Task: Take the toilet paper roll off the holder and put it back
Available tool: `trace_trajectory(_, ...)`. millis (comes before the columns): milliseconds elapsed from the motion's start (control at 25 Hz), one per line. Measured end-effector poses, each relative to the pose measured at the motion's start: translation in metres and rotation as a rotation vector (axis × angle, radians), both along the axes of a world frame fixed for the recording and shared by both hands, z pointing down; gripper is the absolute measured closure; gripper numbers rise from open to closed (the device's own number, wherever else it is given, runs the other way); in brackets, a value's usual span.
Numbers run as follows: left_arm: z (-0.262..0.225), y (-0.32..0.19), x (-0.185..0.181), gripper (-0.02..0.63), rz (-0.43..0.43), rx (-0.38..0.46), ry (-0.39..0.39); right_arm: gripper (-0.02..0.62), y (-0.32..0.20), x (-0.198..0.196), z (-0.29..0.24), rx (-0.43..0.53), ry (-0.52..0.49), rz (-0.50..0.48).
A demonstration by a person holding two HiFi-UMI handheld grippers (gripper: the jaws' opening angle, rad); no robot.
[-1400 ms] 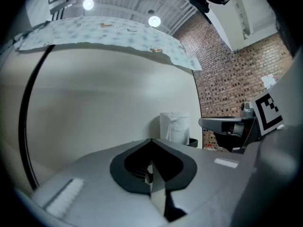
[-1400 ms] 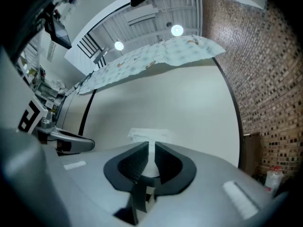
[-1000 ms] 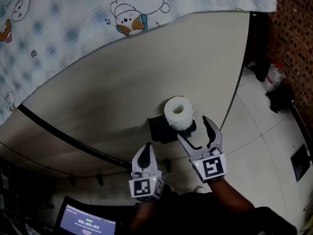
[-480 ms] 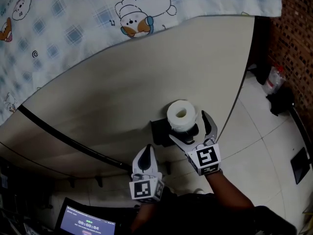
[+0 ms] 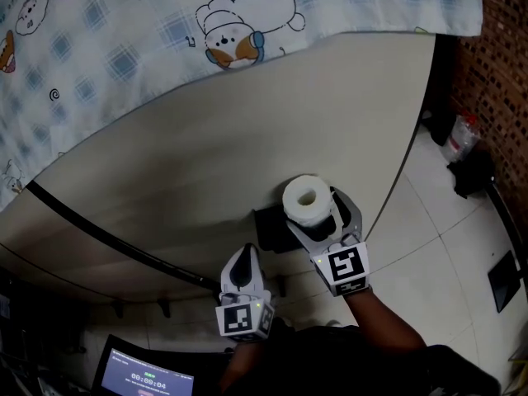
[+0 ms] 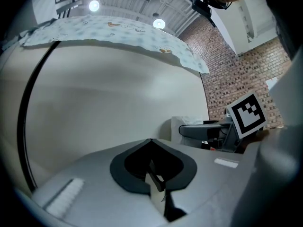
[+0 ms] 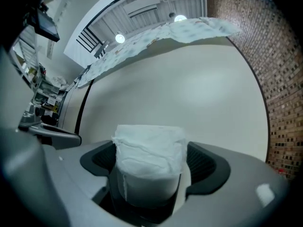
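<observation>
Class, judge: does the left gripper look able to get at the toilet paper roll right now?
Probably not easily: the right gripper, jaws closing, flanks the toilet paper roll on both sides, and the left gripper sits shut, apart from it.

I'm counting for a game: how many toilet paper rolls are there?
1. The toilet paper roll stands on the black holder by the wall, between the right gripper's closing jaws. Others could be out of view.

The toilet paper roll (image 5: pixel 306 201) hides much of the black holder (image 5: pixel 270 229).
</observation>
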State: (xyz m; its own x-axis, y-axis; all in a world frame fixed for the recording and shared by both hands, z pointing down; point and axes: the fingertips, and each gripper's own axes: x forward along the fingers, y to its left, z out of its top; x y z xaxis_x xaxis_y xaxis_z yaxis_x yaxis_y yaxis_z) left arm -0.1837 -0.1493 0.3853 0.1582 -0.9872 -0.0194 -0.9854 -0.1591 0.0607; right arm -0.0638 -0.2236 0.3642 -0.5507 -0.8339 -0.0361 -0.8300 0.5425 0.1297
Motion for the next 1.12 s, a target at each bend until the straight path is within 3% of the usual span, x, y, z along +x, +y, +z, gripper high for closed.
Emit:
trace_trajectory(80,0.001,0.000,-0.002,0.589,-0.001,-0.001,0.001,0.172,0.000,-0.002,0.000,-0.001,0.001,-0.008)
trace_trajectory(720,0.012,0.001,-0.004,0.589,0.010,-0.022,-0.008,0.186,0.011,-0.006,-0.024,0.034,-0.054,-0.071)
trace_trajectory(1120,0.034,0.011,-0.003,0.589,0.017,-0.093,-0.001,0.186,0.035,0.010,-0.054,0.095,-0.072,-0.056)
